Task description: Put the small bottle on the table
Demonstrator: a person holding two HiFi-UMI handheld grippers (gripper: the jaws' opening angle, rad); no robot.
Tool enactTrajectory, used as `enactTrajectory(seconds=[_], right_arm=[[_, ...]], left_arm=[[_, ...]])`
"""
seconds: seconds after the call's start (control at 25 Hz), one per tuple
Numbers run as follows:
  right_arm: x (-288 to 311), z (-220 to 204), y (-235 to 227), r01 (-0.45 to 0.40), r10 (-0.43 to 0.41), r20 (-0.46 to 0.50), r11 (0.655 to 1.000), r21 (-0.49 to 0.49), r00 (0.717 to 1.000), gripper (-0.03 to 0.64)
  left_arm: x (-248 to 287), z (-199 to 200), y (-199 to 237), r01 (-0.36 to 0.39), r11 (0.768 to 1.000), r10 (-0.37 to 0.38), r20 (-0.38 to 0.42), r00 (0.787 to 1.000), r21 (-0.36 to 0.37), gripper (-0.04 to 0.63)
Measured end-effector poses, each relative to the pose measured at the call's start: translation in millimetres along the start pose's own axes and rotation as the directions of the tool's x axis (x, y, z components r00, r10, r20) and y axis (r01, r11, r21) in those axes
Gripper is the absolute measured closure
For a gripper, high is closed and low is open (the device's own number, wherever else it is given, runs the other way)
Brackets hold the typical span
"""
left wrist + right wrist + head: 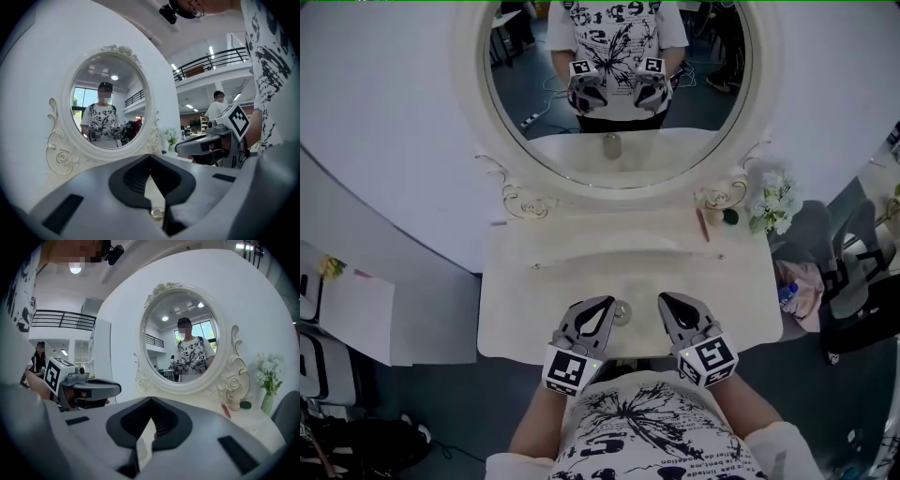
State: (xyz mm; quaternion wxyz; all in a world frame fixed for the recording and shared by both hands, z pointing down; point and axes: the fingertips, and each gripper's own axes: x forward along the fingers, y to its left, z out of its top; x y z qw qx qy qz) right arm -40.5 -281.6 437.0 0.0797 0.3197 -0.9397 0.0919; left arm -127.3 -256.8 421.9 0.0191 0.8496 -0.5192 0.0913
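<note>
With our left gripper and right gripper both pressed together and empty, the small bottle stands between them, beside the left tips, seemingly light, rigid and slick, so we'd pinch its body.

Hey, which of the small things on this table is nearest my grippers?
The small bottle, at the front edge between the left gripper and right gripper. The red stick and the dark round thing lie far back, by the mirror.
</note>
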Motion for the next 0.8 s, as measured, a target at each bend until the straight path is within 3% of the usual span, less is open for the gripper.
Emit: enactTrajectory(seconds=[0.32, 0.8], right_arm=[[-6.0, 3.2, 4.5, -0.014, 0.014, -0.013, 0.999, -0.030, 1.000, 0.600], [-16.6, 13.2, 1.1, 0.015, -0.015, -0.004, 0.999, -0.045, 1.000, 0.600]], left_arm=[[-9.6, 6.7, 0.8, -0.094, 0.996, 0.094, -0.010, 0.996, 0.005, 0.575], [-15.5, 13.4, -4.3, -0.099, 0.995, 0.099, -0.014, 0.995, -0.011, 0.575]])
